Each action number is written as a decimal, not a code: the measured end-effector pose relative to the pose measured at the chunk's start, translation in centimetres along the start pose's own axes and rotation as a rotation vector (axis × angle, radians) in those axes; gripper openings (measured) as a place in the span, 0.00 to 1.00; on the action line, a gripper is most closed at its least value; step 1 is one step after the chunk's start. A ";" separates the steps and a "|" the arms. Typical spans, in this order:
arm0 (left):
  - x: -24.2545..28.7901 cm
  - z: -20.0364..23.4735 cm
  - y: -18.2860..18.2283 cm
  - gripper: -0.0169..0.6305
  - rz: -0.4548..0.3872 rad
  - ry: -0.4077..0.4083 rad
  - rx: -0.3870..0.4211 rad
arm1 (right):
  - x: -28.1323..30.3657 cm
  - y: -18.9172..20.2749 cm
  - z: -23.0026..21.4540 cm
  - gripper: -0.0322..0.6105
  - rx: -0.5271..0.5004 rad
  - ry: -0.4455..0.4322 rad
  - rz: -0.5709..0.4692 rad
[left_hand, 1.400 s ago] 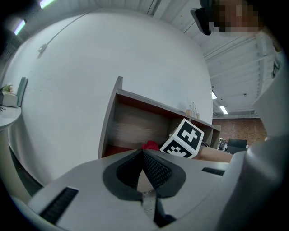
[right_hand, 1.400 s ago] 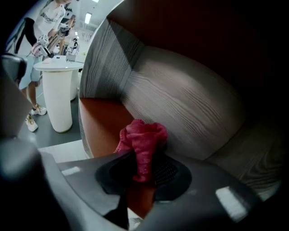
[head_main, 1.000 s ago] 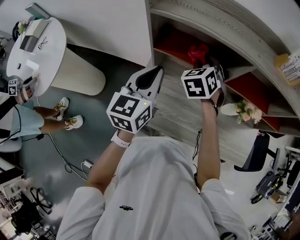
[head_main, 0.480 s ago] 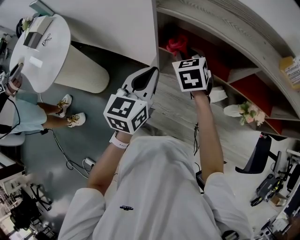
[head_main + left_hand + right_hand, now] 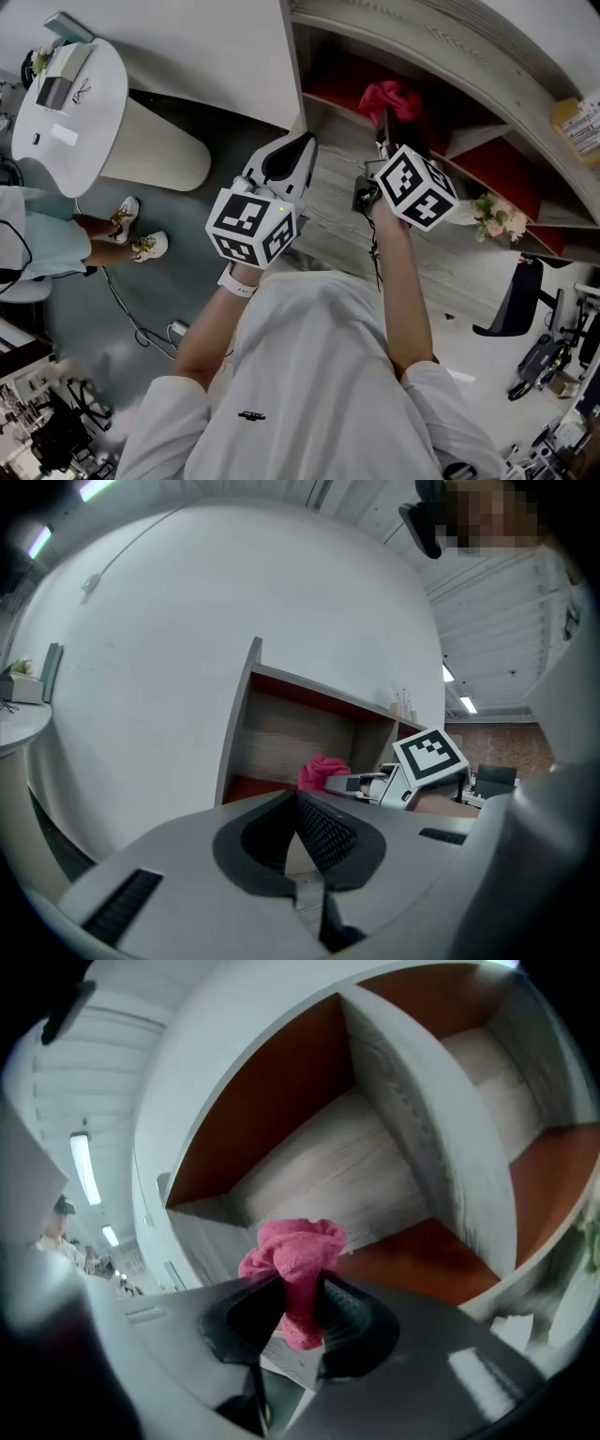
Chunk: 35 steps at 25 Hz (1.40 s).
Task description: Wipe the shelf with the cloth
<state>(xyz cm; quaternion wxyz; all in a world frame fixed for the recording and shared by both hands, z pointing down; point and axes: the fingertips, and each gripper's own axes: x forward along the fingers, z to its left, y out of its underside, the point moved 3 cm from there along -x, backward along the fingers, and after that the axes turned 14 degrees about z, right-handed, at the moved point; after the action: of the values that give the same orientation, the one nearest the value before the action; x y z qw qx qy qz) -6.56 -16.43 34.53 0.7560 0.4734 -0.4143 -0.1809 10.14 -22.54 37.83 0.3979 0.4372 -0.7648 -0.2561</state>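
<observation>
Head view: my right gripper [image 5: 383, 120] reaches into the shelf [image 5: 342, 192], its marker cube [image 5: 417, 186] turned up toward the camera. The pink cloth [image 5: 394, 97] sits at its tip, in front of the red-brown back panel of the leftmost compartment. My left gripper [image 5: 302, 150] is held beside it, outside the shelf and level with the unit's left edge, well apart from the cloth. Lower left: a round white table [image 5: 75, 103] and a seated person's shoes [image 5: 134, 228]. Right edge: a small bunch of flowers [image 5: 495, 221] in another compartment.

Right gripper view: my right gripper [image 5: 300, 1290] has its jaws clenched on the cloth [image 5: 295, 1252], a narrow fold pinched between the ribbed pads and a loose bunch standing out past the fingertips. Behind it lie the shelf's [image 5: 375, 1171] pale wood-grain board and an upright divider [image 5: 427, 1119]. Whether the cloth touches the wood cannot be told.

Left gripper view: my left gripper [image 5: 297, 803] has its jaws pressed together at the tips, with nothing between them. Beyond them the cloth [image 5: 317, 771] and my right gripper show inside the shelf [image 5: 281, 733]
</observation>
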 end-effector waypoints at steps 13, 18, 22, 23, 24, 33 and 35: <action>1.3 -1.7 -0.5 0.04 0.003 0.041 0.020 | -4.1 0.5 -9.0 0.21 0.842 0.076 -0.184; 1.6 -1.8 -0.4 0.04 0.006 0.044 0.020 | -5.1 1.1 -10.0 0.21 0.963 0.122 -0.246; 1.6 -1.8 -0.6 0.04 0.003 0.043 0.021 | -5.5 -0.2 -9.6 0.21 0.956 0.136 -0.299; 1.5 -1.7 -0.6 0.04 0.003 0.041 0.021 | -5.6 -0.7 -9.4 0.21 0.944 0.127 -0.316; 1.5 -1.6 -0.6 0.04 0.003 0.039 0.020 | -5.8 -1.2 -9.2 0.21 0.929 0.113 -0.331; 1.0 -0.8 -0.7 0.04 -0.005 0.017 0.014 | -8.5 -6.1 -5.6 0.21 0.765 0.001 -0.485; 1.0 -0.8 -0.8 0.04 -0.008 0.014 0.015 | -9.0 -7.2 -4.8 0.21 0.716 -0.019 -0.522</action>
<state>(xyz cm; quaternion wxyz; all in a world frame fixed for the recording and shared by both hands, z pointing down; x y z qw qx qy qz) -5.25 -17.04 34.10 0.7545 0.4820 -0.4086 -0.1776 20.22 -18.42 31.71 0.1362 0.7237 -0.6728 -0.0712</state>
